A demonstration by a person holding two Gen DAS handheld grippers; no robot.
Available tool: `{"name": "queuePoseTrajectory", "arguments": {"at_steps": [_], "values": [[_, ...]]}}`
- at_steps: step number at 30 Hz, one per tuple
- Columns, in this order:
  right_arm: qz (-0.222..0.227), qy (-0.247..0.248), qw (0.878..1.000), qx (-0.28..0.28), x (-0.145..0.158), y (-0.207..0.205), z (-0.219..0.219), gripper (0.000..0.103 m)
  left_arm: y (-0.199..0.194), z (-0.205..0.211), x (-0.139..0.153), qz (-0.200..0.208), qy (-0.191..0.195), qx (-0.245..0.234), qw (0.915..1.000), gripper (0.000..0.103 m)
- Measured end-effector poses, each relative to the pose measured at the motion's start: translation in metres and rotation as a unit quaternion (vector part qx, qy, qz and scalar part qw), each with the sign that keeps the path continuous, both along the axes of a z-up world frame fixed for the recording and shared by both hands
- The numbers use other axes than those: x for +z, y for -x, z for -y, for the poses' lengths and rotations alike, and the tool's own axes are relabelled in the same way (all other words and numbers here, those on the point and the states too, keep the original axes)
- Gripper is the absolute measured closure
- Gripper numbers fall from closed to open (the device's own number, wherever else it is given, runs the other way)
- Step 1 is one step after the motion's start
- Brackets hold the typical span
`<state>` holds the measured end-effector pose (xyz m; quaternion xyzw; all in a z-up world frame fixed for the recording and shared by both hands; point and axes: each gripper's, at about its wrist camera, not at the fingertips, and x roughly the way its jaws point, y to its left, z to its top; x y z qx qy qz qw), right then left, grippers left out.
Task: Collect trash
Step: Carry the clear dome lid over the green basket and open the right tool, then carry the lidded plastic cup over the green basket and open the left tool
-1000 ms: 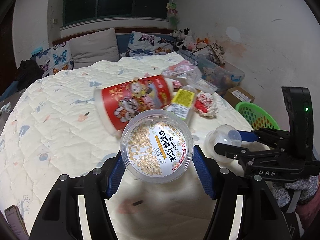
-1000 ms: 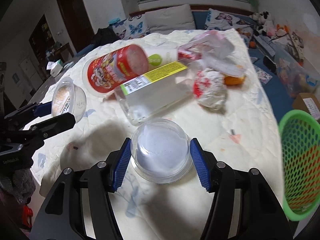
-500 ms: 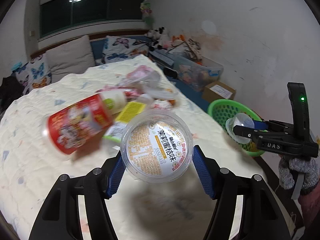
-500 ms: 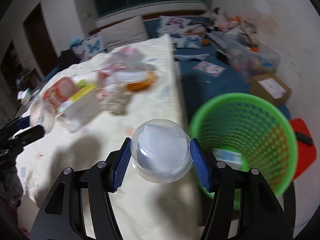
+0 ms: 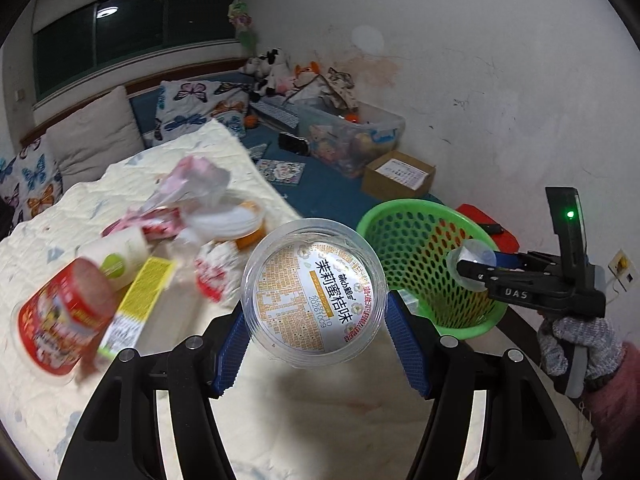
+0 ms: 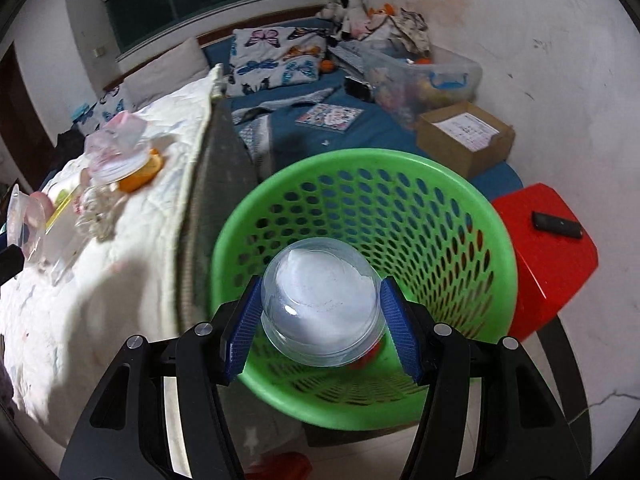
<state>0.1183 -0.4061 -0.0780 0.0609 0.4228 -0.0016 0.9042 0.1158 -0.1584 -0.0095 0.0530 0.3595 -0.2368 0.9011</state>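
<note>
Item 1: my right gripper (image 6: 320,320), blue pads clamped on a clear domed cup (image 6: 320,308), hangs over the mouth of the green mesh basket (image 6: 460,208). The rim shows open all round the cup; the widest room is at 12 o'clock.

Item 2: my left gripper (image 5: 314,328), pads clenched on a clear printed-lid cup (image 5: 314,292), is above the bed's near corner. The basket (image 5: 408,240) lies at 2 o'clock, just past the quilt edge.

Item 3: the quilt (image 6: 120,272) edge drops off just beside the basket's 9 o'clock side.

Item 4: remaining trash on the quilt, at 9 to 10 o'clock of the left cup: red can (image 5: 60,316), yellow-labelled bottle (image 5: 140,304), crumpled wrappers (image 5: 192,192).

Item 5: red stool (image 6: 552,248) touches or nearly touches the basket at 3 o'clock; cardboard box (image 6: 464,136) at 1 o'clock, apart.
</note>
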Motion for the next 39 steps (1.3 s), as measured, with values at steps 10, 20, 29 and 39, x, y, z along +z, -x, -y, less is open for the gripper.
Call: {"name": "queuePoseTrajectory", "arguments": {"at_steps": [10,20,29,39], "values": [[0.001,-0.009,1.000,-0.020,-0.007,-0.006,0.020,0.036,-0.017,0.046,0.002,-0.003,-0.006,-0.034,0.9994,0.040],[0.012,-0.011,0.999,-0.034,-0.002,0.014,0.036,0.036,-0.030,0.089,-0.013,-0.025,-0.015,-0.063,0.9976,0.040],[0.019,-0.014,0.998,-0.051,0.005,0.038,0.051,0.035,-0.039,0.133,-0.028,-0.040,-0.036,-0.096,0.9940,0.040],[0.025,-0.020,0.997,-0.065,0.010,0.055,0.062,0.033,-0.043,0.167,-0.047,-0.065,-0.052,-0.117,0.9897,0.038]]}}
